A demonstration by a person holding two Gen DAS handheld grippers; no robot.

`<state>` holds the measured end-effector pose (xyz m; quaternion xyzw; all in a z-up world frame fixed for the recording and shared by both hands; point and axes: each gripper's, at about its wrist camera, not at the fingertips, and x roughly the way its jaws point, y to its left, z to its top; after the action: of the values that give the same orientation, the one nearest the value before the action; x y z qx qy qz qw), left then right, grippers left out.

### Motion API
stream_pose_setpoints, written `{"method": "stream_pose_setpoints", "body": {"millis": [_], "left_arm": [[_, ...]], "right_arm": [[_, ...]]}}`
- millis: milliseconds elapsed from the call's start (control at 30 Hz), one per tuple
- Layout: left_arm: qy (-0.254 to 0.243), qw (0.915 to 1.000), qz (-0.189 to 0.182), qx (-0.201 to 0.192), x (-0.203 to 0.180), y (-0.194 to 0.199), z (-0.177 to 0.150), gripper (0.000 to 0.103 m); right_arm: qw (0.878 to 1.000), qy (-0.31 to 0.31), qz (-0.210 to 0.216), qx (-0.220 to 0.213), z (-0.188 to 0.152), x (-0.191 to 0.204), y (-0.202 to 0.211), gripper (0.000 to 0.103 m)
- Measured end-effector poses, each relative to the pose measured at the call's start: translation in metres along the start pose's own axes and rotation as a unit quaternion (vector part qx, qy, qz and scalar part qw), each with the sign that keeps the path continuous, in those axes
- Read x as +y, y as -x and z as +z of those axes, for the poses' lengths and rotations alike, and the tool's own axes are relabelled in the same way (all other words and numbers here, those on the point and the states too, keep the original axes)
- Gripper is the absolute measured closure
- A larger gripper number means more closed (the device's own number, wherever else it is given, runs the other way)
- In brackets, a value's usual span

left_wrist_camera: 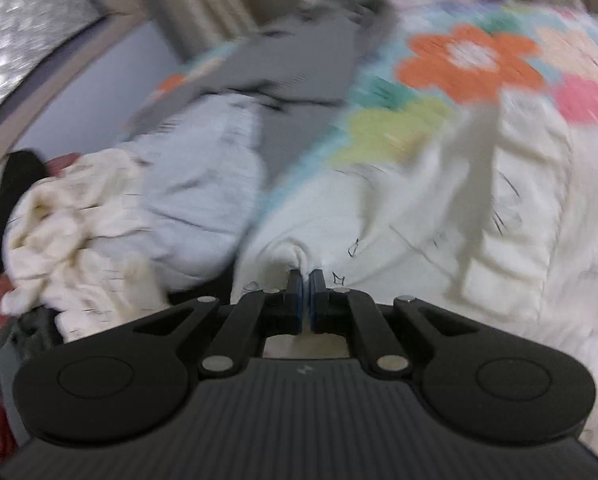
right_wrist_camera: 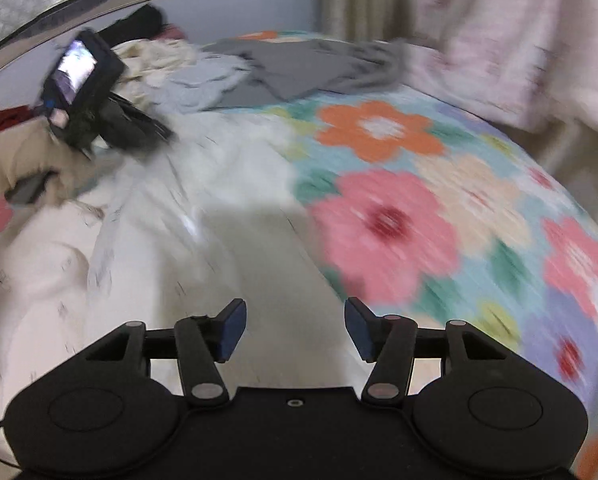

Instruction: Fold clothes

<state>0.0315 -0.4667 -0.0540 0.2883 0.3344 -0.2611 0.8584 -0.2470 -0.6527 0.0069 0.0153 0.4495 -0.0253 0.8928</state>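
Between the left gripper [left_wrist_camera: 306, 274] jaws, clamped tight, sat a pinch of white garment [left_wrist_camera: 379, 216]; the right gripper [right_wrist_camera: 295, 312] hovered wide open, empty, above it.

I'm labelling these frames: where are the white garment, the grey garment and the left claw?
white garment [left_wrist_camera: 379, 216], left wrist view, its flat middle.
grey garment [right_wrist_camera: 299, 66], right wrist view, its centre.
left claw [left_wrist_camera: 306, 280], left wrist view, between fingertips.

White garment [right_wrist_camera: 203, 216]; floral bedspread [right_wrist_camera: 439, 184]: orange, pink, teal; grey cloth [left_wrist_camera: 299, 68].
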Motion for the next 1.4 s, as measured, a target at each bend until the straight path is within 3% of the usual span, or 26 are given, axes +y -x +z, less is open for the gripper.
{"method": "stream_pose_setpoints", "body": {"millis": [67, 133, 233, 300, 367, 400, 533, 667, 767, 800, 833, 867, 933, 1067, 1200, 1400], "left_arm": [[0.015, 0.9998, 0.011, -0.001, 0.010, 0.002, 0.002, 0.099], [0.009, 0.9996, 0.023, 0.013, 0.013, 0.001, 0.001, 0.095], [0.000, 0.9985, 0.014, 0.053, 0.009, 0.002, -0.006, 0.089], [0.012, 0.9991, -0.006, 0.039, 0.006, 0.016, -0.010, 0.084], [0.028, 0.9993, -0.020, 0.014, 0.004, 0.035, -0.010, 0.060], [0.043, 0.9987, -0.028, 0.002, 0.004, 0.044, -0.009, 0.057], [0.086, 0.9926, -0.083, -0.024, -0.004, 0.071, 0.000, 0.056], [0.084, 0.9860, -0.144, -0.015, -0.034, 0.081, 0.011, 0.053], [0.059, 0.9834, -0.172, -0.004, -0.064, 0.081, 0.014, 0.053], [0.043, 0.9834, -0.176, -0.002, -0.074, 0.081, 0.015, 0.053], [0.028, 0.9838, -0.177, -0.008, -0.084, 0.083, 0.015, 0.053], [0.013, 0.9841, -0.177, -0.015, -0.093, 0.086, 0.015, 0.053], [-0.001, 0.9819, -0.189, -0.020, -0.106, 0.091, 0.015, 0.052], [0.025, 0.9668, -0.254, 0.004, -0.118, 0.099, 0.012, 0.051], [0.050, 0.9709, -0.232, 0.032, -0.121, 0.101, 0.004, 0.051], [0.063, 0.9663, -0.239, 0.072, -0.123, 0.093, -0.015, 0.050]], "right_arm": [[0.999, -0.033, -0.025, -0.001, -0.023, -0.015, 0.018, 0.041], [0.995, -0.092, -0.021, -0.010, -0.049, -0.033, 0.027, 0.040], [0.980, -0.196, -0.003, -0.024, -0.090, -0.059, 0.031, 0.040], [0.975, -0.222, -0.007, -0.019, -0.108, -0.067, 0.028, 0.040], [0.975, -0.222, -0.012, -0.020, -0.115, -0.071, 0.030, 0.040], [0.975, -0.222, -0.013, -0.021, -0.118, -0.073, 0.031, 0.040], [0.965, -0.253, 0.025, -0.063, -0.119, -0.086, 0.030, 0.040], [0.964, -0.252, 0.044, -0.072, -0.111, -0.083, 0.011, 0.039], [0.953, -0.276, 0.096, -0.082, -0.111, -0.084, -0.006, 0.041], [0.955, -0.263, 0.102, -0.090, -0.110, -0.081, -0.006, 0.047], [0.957, -0.251, 0.107, -0.098, -0.109, -0.077, -0.007, 0.079], [0.959, -0.240, 0.108, -0.103, -0.106, -0.072, -0.007, 0.097], [0.963, -0.218, 0.113, -0.112, -0.102, -0.063, -0.004, 0.097], [0.967, -0.175, 0.150, -0.107, -0.096, -0.037, 0.005, 0.097], [0.965, -0.147, 0.204, -0.076, -0.099, -0.006, 0.008, 0.097], [0.967, -0.114, 0.229, -0.014, -0.098, 0.028, -0.010, 0.095]]}}
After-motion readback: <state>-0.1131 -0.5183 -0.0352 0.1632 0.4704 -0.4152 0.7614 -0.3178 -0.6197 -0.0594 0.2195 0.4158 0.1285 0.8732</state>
